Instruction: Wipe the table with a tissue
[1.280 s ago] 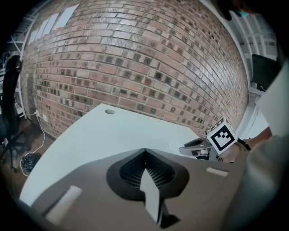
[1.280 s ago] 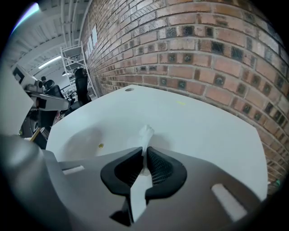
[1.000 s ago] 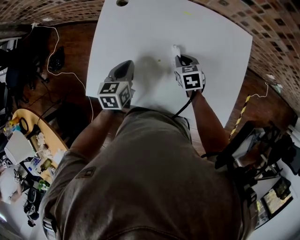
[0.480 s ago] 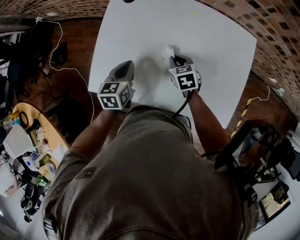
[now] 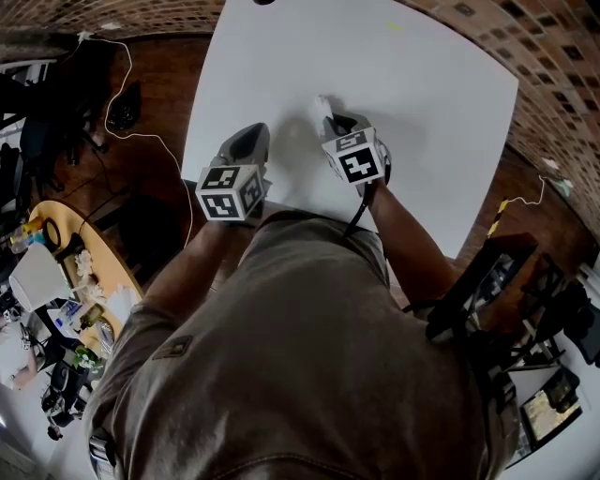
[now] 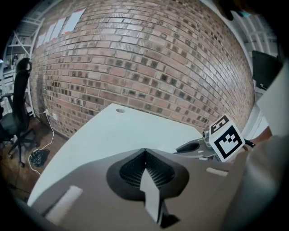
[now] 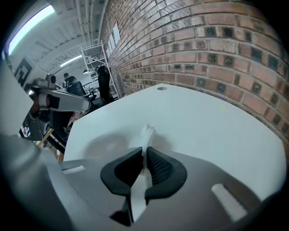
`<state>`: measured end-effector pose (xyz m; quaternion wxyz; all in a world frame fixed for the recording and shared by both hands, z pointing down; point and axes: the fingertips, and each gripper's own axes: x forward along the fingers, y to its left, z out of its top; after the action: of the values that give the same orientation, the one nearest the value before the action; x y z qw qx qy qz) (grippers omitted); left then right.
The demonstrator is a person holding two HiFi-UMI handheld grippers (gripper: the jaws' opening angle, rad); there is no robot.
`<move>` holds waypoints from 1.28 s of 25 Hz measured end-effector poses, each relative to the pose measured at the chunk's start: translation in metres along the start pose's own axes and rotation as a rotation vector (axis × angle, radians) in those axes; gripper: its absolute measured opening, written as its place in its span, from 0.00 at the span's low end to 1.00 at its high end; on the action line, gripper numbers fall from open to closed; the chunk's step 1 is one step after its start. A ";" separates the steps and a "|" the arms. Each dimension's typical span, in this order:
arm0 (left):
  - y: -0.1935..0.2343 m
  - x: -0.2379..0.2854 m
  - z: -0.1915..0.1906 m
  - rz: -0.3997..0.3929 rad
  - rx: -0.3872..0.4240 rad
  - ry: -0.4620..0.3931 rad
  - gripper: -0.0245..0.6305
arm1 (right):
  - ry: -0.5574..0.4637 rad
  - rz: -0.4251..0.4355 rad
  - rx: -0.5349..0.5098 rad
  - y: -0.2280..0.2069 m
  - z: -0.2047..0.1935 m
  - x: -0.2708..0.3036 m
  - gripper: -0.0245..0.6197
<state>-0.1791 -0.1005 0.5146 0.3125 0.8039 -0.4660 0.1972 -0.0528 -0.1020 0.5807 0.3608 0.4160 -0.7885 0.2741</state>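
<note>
A white tissue (image 5: 322, 107) rests crumpled on the white table (image 5: 422, 75), pinched by my right gripper (image 5: 335, 122), which is shut on it near the table's middle. In the right gripper view the tissue (image 7: 146, 134) sticks out beyond the closed jaws of my right gripper (image 7: 145, 151) and touches the table (image 7: 194, 117). My left gripper (image 5: 251, 133) hovers at the table's near left, shut with nothing held. In the left gripper view, my left gripper (image 6: 144, 153) has its jaws closed and empty above the table (image 6: 113, 131), with the right gripper (image 6: 198, 146) to its right.
A round hole (image 5: 263, 2) sits at the table's far edge, and a small yellow speck (image 5: 394, 25) lies far right. A brick wall (image 6: 135, 58) stands behind the table. A cable (image 5: 131, 66) trails on the floor to the left, above a cluttered round table (image 5: 56, 281).
My right gripper has slid left and slightly away across the table, dragging the tissue with it. The left gripper has stayed in place.
</note>
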 end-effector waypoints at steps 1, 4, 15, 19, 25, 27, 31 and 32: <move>0.000 0.000 0.000 0.001 0.001 0.001 0.04 | 0.001 0.008 -0.004 0.004 0.000 0.001 0.10; 0.000 -0.001 -0.001 0.001 0.005 0.002 0.04 | 0.013 0.018 -0.003 0.009 -0.004 0.004 0.10; -0.008 0.007 -0.002 -0.032 0.035 0.016 0.04 | 0.016 -0.027 0.023 -0.010 -0.014 -0.008 0.10; -0.015 0.010 -0.002 -0.061 0.058 0.023 0.04 | 0.009 -0.073 0.047 -0.023 -0.022 -0.019 0.10; -0.031 0.021 -0.001 -0.101 0.095 0.037 0.04 | 0.025 -0.143 0.118 -0.050 -0.045 -0.037 0.10; -0.036 0.024 -0.001 -0.109 0.118 0.041 0.04 | 0.026 -0.166 0.137 -0.058 -0.051 -0.044 0.10; -0.038 0.027 -0.002 -0.091 0.192 0.039 0.04 | 0.030 -0.210 0.173 -0.069 -0.065 -0.058 0.10; -0.038 0.028 -0.002 -0.082 0.205 0.041 0.04 | 0.031 -0.221 0.181 -0.072 -0.069 -0.061 0.10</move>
<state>-0.1323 -0.1025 0.5210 0.2457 0.8459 -0.4037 0.2474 0.0562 -0.0603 0.5823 0.3620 0.5268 -0.7042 0.3091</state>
